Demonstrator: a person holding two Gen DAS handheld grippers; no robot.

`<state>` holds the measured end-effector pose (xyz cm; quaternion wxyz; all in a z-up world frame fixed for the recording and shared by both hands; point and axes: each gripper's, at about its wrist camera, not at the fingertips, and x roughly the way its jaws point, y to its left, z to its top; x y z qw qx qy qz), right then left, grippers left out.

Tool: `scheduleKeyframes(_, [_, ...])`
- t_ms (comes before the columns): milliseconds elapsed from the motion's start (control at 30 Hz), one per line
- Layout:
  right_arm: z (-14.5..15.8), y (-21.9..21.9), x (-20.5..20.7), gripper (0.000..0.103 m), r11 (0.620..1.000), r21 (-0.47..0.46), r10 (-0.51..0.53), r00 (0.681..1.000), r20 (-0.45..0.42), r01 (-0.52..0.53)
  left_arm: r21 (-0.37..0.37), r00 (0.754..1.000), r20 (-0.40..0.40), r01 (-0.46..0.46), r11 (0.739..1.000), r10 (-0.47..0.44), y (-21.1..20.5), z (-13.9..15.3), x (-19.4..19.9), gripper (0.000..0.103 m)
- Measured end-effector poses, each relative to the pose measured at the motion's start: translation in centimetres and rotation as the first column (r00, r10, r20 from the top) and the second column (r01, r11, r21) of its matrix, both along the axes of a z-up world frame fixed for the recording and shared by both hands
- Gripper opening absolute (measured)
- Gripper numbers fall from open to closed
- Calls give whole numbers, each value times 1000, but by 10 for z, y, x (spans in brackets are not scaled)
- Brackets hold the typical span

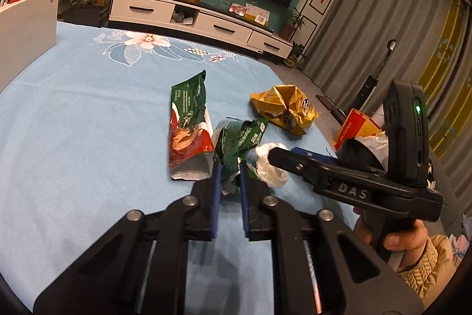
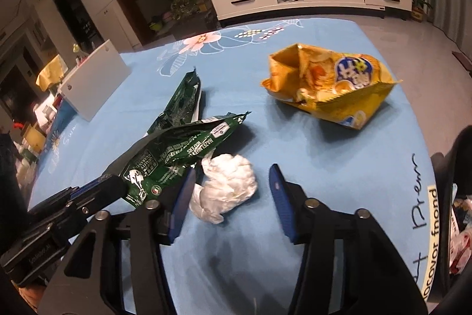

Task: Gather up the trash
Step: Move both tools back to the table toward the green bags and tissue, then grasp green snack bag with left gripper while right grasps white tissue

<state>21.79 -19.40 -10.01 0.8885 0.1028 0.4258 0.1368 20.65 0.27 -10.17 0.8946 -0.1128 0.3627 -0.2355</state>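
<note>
My left gripper [image 1: 230, 167] is shut on a crumpled green wafer wrapper [image 1: 240, 138], which also shows in the right wrist view [image 2: 177, 155]. My right gripper [image 2: 233, 182] is open around a white crumpled tissue [image 2: 227, 185] on the blue tablecloth; the tissue also shows in the left wrist view [image 1: 270, 164]. A green and red snack bag [image 1: 188, 126] lies flat to the left, and shows as well in the right wrist view [image 2: 183, 96]. A yellow chip bag [image 2: 327, 81] lies farther right and also shows in the left wrist view [image 1: 284, 108].
A white board [image 2: 94, 78] stands at the table's left edge. A trash bin with red and yellow packaging [image 1: 357, 129] sits past the table's right edge. A TV cabinet [image 1: 194, 19] stands beyond the table.
</note>
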Motion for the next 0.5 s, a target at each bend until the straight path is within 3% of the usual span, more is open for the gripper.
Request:
scheduleKeyframes(167, [-2,1,-2,18,1000,-11,1,1000,2,-1,-22,1000,-15,16,1000,-16,1,-2,-1,5])
scheduleKeyframes(500, [13,-11,-29,13,999,-15,-41,998,42,41,-31,999,1,33,999,-33,-2,9,-13,4])
